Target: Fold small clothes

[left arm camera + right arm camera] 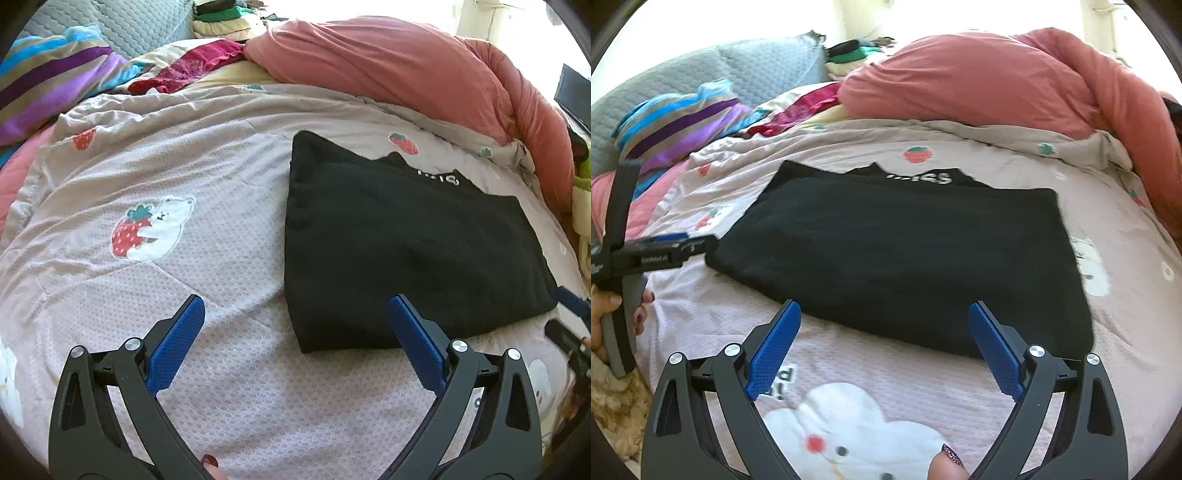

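The folded black garment (897, 254) hides most of its white lettering (925, 178), leaving it unreadable.

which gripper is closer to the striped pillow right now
Left. The left gripper hangs by the black garment's near left corner, on the striped pillow's side. The right gripper is at the garment's near edge, farther from it.

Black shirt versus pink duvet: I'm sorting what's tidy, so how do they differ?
The black shirt is folded into a flat rectangle; the pink duvet is bunched in a heap. The shirt lies mid-bed near the claws; the duvet sits along the far edge. The shirt bears white lettering; the duvet is plain. Both rest on the strawberry-print cover.
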A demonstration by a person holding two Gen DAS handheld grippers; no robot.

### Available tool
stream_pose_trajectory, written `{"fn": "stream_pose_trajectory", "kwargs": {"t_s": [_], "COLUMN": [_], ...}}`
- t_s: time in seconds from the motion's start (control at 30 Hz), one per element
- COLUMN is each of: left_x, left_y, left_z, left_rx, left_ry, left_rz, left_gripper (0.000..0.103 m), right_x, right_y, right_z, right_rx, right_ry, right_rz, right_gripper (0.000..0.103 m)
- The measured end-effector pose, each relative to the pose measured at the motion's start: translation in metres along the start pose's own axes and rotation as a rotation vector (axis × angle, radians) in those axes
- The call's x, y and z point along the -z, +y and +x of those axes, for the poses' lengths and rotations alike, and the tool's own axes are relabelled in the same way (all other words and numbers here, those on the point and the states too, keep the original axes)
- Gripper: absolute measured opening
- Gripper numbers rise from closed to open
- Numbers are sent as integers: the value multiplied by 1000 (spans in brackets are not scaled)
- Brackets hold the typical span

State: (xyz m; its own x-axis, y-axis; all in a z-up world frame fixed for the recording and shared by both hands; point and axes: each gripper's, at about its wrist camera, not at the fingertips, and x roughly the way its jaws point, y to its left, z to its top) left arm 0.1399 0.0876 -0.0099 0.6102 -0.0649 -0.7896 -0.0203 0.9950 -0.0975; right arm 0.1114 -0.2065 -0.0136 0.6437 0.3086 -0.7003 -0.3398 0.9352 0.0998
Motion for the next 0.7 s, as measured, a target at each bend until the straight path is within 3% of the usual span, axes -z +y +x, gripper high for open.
{"fn": "stream_pose_trajectory", "kwargs": {"t_s": [0.37, 0.7], "left_x": [-15, -19], "left_y": [15, 30], "left_z": [7, 13], "left_rx": [-38, -71], "left_ry": [19, 35], "left_rz": [-21, -42], "left_gripper": [93, 93], "right_x": [-15, -20], "right_y": [60, 87], "right_z": [24, 40], "right_rx": [-67, -101], "right_ry": [-6, -4], "right_rz": [-139, -205], "right_gripper": [93, 93]}}
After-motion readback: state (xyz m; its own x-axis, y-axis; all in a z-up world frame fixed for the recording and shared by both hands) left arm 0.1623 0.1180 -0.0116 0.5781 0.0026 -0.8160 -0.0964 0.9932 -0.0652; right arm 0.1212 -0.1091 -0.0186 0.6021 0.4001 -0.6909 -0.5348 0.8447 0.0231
